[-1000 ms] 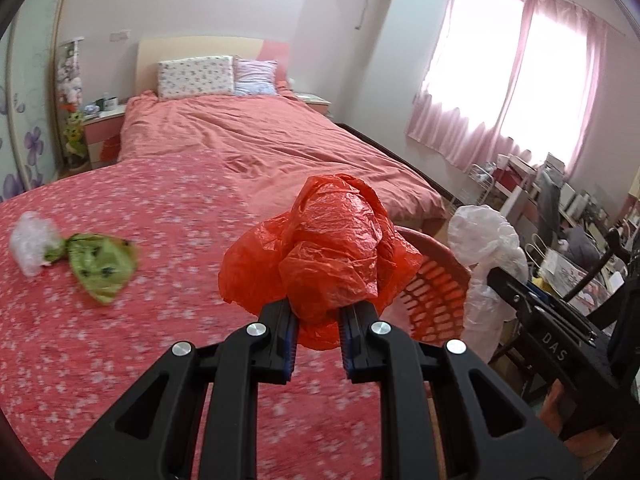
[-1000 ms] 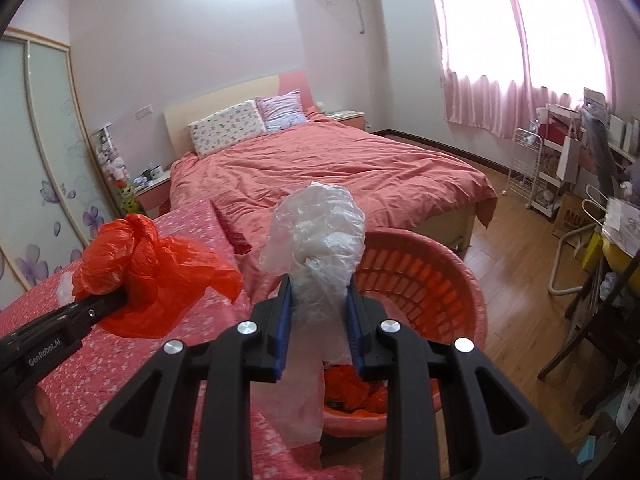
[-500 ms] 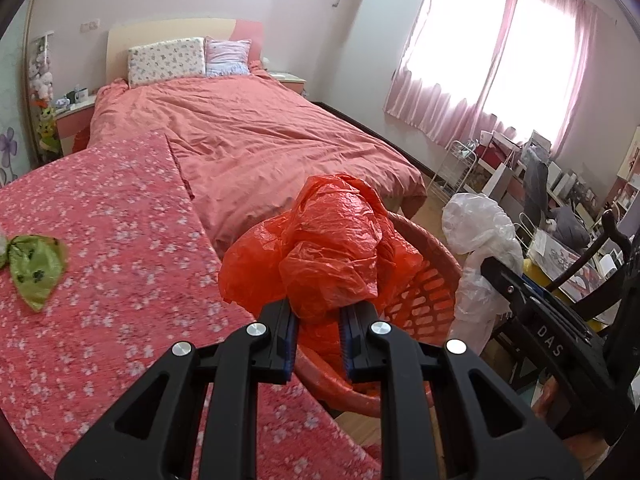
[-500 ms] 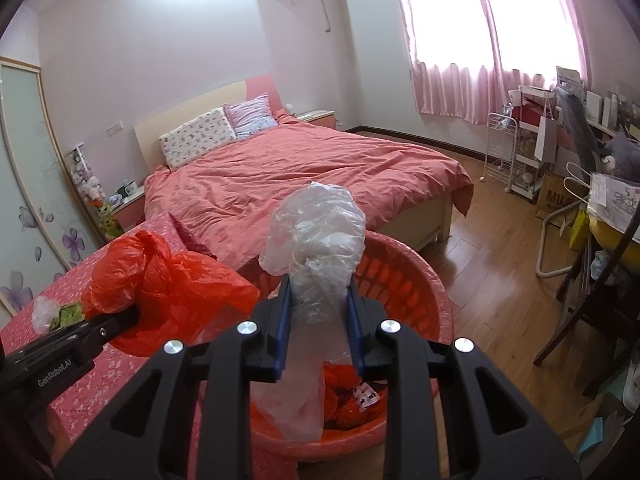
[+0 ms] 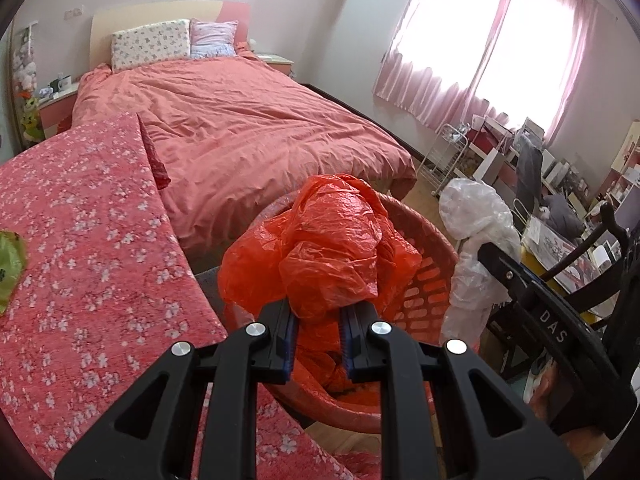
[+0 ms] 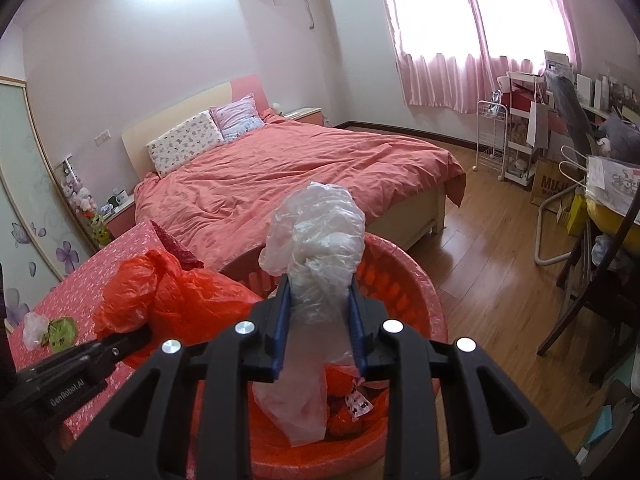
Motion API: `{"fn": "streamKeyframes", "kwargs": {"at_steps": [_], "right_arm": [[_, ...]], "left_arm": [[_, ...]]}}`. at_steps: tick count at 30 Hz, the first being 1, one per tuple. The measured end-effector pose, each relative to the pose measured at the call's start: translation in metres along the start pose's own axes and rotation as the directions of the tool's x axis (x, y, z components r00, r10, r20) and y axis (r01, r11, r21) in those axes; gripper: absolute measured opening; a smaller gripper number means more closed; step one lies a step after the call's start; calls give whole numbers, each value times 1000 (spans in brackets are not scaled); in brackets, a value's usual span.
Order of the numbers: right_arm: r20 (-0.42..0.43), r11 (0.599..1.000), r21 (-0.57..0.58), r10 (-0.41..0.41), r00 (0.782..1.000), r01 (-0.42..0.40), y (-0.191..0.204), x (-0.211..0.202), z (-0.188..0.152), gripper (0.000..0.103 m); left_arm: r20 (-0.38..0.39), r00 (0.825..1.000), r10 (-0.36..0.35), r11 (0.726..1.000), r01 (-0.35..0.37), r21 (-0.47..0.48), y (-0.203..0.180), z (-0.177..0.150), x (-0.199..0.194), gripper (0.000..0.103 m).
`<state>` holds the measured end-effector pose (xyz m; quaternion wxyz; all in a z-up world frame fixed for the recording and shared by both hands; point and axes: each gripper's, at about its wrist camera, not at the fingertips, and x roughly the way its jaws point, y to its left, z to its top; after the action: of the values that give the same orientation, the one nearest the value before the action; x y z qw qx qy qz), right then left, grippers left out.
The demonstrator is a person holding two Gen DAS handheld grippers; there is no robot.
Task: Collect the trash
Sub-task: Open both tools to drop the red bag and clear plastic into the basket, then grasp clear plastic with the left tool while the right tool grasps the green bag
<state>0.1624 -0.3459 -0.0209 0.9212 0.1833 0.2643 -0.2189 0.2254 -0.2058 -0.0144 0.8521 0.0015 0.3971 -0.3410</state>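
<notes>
Left gripper (image 5: pixel 318 342) clenched on a crumpled red plastic bag (image 5: pixel 328 252), right gripper (image 6: pixel 318 330) with jaws opening around a clear plastic bag (image 6: pixel 316 240); both poised above the red laundry basket (image 6: pixel 416 280), evidently for dropping.

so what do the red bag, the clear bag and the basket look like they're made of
Red bag: thin glossy plastic film, crinkled with shiny creases. Clear bag: thin translucent plastic film, crumpled, whitish at the folds. Basket: likely rigid moulded red plastic, with slotted walls and a smooth rim.
</notes>
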Motion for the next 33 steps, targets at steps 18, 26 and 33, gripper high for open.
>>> {"fn": "streamKeyframes", "kwargs": {"at_steps": [18, 26, 33], "right_arm": [[17, 997, -74, -20, 1000, 22, 26, 5, -11, 87], [-6, 982, -187, 25, 1000, -26, 76, 7, -19, 89], [-62, 955, -266, 117, 991, -129, 146, 14, -36, 90]], "left_arm": [[13, 986, 166, 986, -166, -34, 48, -10, -19, 82], [55, 940, 336, 941, -332, -69, 114, -23, -61, 89], [53, 874, 482, 870, -471, -149, 188, -37, -107, 89]]}}
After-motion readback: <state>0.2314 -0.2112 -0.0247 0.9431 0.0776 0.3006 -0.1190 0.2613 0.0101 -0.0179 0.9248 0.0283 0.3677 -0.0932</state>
